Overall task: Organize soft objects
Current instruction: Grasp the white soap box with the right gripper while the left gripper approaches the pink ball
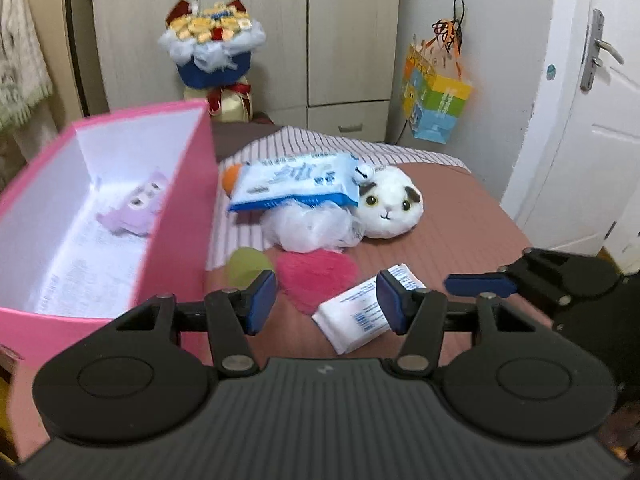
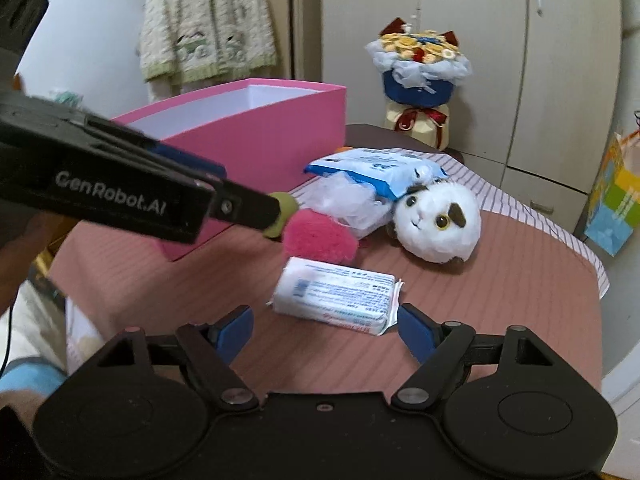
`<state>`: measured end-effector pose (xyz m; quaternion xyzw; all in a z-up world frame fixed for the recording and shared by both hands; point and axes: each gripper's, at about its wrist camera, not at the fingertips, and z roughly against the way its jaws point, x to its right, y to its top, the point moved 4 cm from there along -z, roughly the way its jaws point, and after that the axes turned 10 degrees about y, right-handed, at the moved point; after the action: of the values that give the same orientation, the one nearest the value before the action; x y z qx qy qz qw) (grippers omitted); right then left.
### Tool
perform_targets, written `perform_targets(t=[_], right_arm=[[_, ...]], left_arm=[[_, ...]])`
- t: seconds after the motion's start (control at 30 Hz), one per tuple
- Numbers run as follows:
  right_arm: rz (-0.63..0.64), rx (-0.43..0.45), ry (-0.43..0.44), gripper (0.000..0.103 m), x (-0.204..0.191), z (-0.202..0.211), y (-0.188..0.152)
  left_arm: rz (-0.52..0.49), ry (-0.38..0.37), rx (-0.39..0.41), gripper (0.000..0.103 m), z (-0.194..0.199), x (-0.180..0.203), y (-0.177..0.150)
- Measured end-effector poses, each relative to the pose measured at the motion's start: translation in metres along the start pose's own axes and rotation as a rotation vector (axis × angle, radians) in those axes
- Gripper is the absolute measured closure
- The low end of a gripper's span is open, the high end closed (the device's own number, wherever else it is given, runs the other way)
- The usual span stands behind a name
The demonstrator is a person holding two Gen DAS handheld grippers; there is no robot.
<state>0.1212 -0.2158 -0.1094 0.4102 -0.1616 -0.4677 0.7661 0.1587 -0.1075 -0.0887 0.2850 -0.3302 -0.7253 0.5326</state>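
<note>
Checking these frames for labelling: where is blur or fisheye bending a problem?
Left wrist view: pink box and the purple toy inside are motion-smeared; door bows. Right wrist view: white packet fairly sharp; cupboard edges curve.

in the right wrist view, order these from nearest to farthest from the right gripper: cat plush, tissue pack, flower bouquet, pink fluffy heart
1. tissue pack, just ahead of the right gripper, whose jaws stand open
2. pink fluffy heart, behind the pack, slightly left
3. cat plush, farther back on the right
4. flower bouquet, at the far cupboard
</note>
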Motion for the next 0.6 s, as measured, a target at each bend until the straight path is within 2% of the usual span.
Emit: perform_targets(t=[0.13,0.23,0.5,0.6], right_arm=[[0.004,0.018,-0.004,0.017,0.002,-0.016,-0.004],[0.007,0.028,-0.026,0.008,0.001,-0.025,-0.004],[-0.018,0.003,-0.051,0.007,0.005,-0.042,-0.003],[-0.056,-0.005,-0.063,0.002,0.009,-0.048,-0.002]], left_arm=[[0.024,-0.019,-0.022,0.049,-0.022,0.004,-0.001],[0.008,-0.011,-0.023,0.049,-0.035,0.008,0.001],[-0.013,-0.006,-0.071,0.048,-0.06,0.015,0.006],[-0.012,0.011,-0.082,0.048,-0.067,0.016,0.006]])
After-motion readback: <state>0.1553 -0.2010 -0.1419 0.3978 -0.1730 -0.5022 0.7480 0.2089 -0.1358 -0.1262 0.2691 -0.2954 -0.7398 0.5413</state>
